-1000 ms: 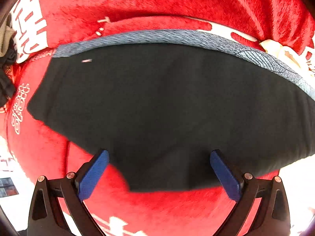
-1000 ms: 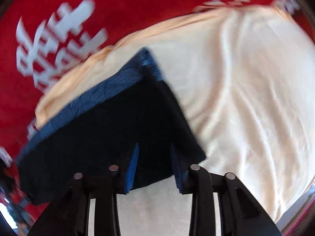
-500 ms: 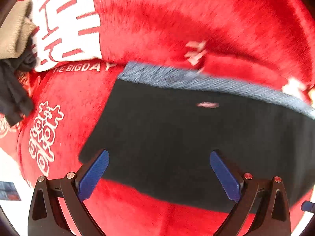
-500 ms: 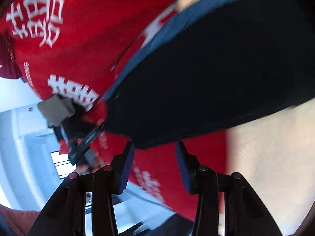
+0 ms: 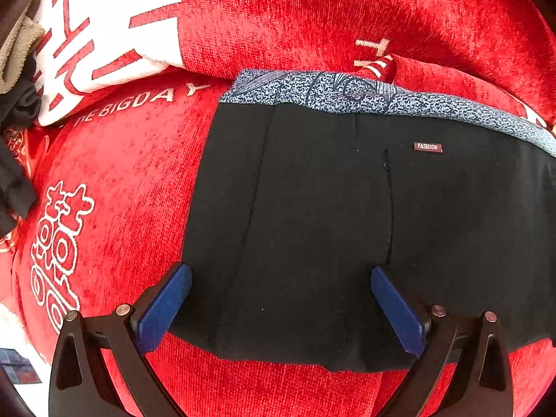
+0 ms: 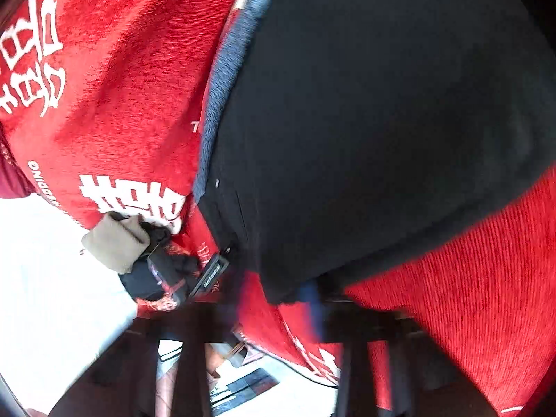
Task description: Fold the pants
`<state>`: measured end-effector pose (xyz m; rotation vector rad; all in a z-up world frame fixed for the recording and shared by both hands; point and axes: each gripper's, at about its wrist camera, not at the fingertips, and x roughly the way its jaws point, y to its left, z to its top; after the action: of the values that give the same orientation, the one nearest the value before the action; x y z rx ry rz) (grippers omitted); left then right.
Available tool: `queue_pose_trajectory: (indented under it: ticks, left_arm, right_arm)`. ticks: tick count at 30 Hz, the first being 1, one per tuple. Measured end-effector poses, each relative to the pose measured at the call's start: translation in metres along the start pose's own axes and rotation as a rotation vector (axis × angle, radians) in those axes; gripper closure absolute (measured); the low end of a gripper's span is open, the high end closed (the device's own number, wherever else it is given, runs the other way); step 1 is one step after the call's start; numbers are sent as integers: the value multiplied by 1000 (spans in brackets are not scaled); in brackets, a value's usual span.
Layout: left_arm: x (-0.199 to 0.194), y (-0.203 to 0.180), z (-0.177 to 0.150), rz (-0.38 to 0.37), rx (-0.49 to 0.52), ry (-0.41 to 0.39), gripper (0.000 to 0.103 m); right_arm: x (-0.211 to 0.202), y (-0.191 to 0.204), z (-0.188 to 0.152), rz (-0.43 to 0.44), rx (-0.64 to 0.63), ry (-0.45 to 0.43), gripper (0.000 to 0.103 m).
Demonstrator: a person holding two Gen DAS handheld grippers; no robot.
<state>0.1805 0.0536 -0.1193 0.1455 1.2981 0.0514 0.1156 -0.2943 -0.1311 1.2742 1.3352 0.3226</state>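
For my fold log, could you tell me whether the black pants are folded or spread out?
Folded: the black pants form a compact rectangle on the red blanket, patterned waistband along one edge, no legs trailing.

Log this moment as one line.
pants: folded, flat on red blanket | left gripper: jaws open over pants | right gripper: jaws shut at pants edge, blurred

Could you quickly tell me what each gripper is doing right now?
Left gripper: open above the black pants, holding nothing.
Right gripper: shut on the pants' near edge, though blurred.
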Motion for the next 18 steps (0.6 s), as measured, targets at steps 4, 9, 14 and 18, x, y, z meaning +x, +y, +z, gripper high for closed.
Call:
queue_pose_trajectory:
  ticks: [4,9,14,18]
  left_arm:
    - [1,-3,-3,25,32,-21,0]
    - [-35,-2,-1,46,0,0,0]
    - [-82,-62,-1,-98,64,-66,0]
    - [-57,-145,-3,-215,130,7,0]
  right_arm:
    - [-10,22,-7,-103,-158,-13,94]
    - [-16,-15,-25,-193,-64,11,79]
    - [-70,18,-21,-336,-257,-36,76]
    - [-86,45,16,-427,-397,-137,76]
